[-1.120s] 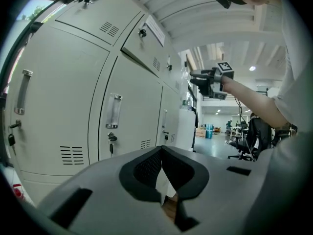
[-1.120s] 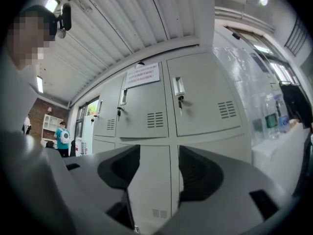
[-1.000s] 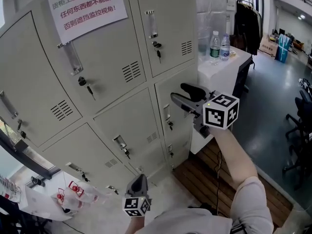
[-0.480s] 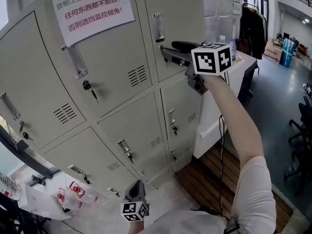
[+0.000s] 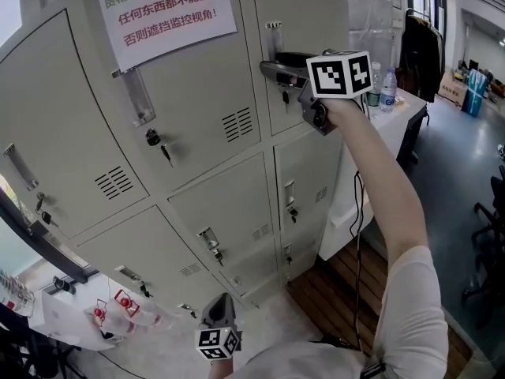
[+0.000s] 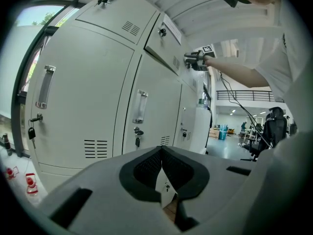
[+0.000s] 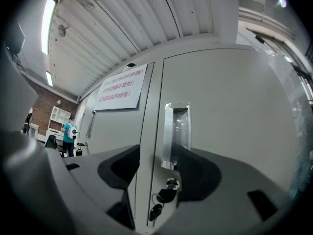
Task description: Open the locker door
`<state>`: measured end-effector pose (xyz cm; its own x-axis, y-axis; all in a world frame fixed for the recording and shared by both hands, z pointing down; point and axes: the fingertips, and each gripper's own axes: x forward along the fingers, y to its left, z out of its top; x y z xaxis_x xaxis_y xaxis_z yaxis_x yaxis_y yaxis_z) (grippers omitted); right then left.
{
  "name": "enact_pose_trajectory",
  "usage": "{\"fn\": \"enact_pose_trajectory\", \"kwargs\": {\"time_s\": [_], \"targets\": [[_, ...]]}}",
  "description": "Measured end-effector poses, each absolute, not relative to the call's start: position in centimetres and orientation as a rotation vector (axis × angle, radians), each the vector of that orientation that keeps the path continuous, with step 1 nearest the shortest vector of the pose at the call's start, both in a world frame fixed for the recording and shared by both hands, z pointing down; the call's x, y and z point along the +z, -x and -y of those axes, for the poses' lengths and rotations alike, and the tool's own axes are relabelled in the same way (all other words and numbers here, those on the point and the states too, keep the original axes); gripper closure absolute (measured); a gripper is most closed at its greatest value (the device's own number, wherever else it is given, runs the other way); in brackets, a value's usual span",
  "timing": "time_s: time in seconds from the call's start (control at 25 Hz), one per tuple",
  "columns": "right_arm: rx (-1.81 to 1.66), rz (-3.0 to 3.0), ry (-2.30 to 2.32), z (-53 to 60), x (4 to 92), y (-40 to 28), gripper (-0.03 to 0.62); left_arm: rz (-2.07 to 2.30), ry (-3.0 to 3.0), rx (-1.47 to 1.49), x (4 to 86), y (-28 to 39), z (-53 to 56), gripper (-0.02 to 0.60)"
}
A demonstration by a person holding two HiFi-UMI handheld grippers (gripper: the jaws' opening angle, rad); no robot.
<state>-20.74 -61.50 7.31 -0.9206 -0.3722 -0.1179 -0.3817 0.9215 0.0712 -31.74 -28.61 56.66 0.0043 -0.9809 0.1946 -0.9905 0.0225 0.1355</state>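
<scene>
Left gripper (image 6: pixel 161 153) low by the body, jaws together, nothing in them. Right gripper (image 5: pixel 270 61) up at the top-right locker door (image 5: pixel 312 14), jaws apart either side of the handle (image 7: pixel 176 131) on the door's left edge; can't tell if touching. Key (image 7: pixel 157 204) hangs in the lock just below. Door shut.

Head view: we logged a white table (image 5: pixel 398 109) at 2 o'clock with two water bottles (image 5: pixel 387 89) standing on it. A rack of dark coats (image 5: pixel 417 50) stood behind it at 1 o'clock. Glossy grey floor (image 5: pixel 454 164) ran off at 3 o'clock, and a wooden plank strip (image 5: pixel 327 279) lay at 5 o'clock. A window (image 5: pixel 9 247) showed at 8 o'clock.

Right gripper view: we noted a ribbed ceiling (image 7: pixel 122 28) with a lit tube lamp (image 7: pixel 48 18) at 10 o'clock, and a brick wall (image 7: pixel 41 106) at 9 o'clock.
</scene>
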Motion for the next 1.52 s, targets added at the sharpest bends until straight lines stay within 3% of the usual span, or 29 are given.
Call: {"fn": "enact_pose_trajectory", "kwargs": {"time_s": [0.64,0.88,1.08,1.52], "targets": [[0.174,-2.957,0.593,58.9,7.3,19.7,0.373,2.015,-2.082,0.051,56.9,31.2,28.8,0.578],[0.273,-2.941,0.683,57.2,7.6,16.0,0.383,1.96,-2.129,0.064,57.1,29.8,29.1,0.578],[0.296,-2.906,0.773,56.6,7.5,12.1,0.454,1.897,-2.192,0.067,56.9,27.5,29.8,0.578],[0.313,-2.82,1.002,55.0,7.7,2.1,0.454,1.732,-2.323,0.105,57.0,22.2,30.6,0.578]]}}
